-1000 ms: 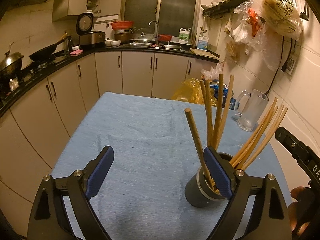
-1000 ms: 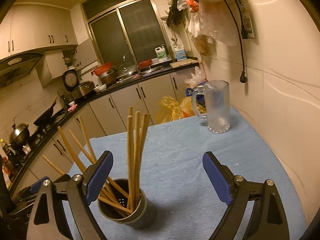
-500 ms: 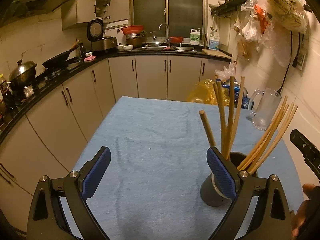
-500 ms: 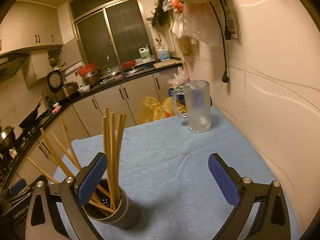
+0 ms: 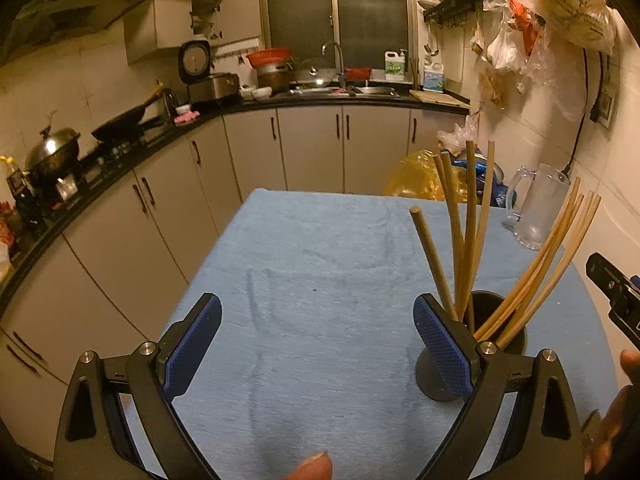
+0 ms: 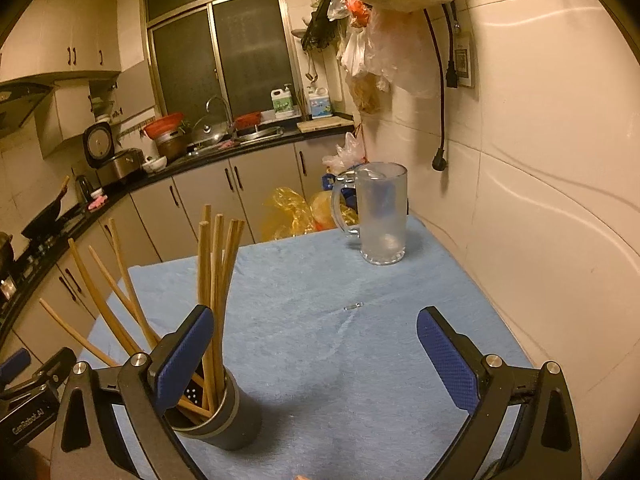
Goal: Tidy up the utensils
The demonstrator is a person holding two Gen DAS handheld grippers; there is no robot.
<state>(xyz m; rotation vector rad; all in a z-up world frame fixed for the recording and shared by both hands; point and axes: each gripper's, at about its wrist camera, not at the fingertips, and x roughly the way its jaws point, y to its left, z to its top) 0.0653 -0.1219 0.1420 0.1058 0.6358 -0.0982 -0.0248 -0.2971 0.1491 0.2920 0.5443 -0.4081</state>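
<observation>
A dark grey utensil holder [image 5: 498,336] stands on the blue table cloth [image 5: 320,280] with several wooden chopsticks [image 5: 468,224] fanned out in it. It sits just behind my left gripper's right finger. My left gripper [image 5: 316,344] is open and empty above the table. In the right wrist view the holder [image 6: 232,416] and its chopsticks [image 6: 214,280] stand behind my right gripper's left finger. My right gripper [image 6: 316,356] is open and empty. Part of the right gripper's body shows at the right edge of the left wrist view [image 5: 616,292].
A frosted glass mug [image 6: 380,216] stands at the table's far right by the tiled wall [image 6: 540,200]. Yellow plastic bags [image 6: 292,216] lie beyond the table's far edge. Kitchen cabinets and a counter [image 5: 160,148] run along the left and back.
Both grippers have pulled back and risen a little from the holder, so it sits lower and smaller in view. Both stay open. The chopsticks have not moved.
</observation>
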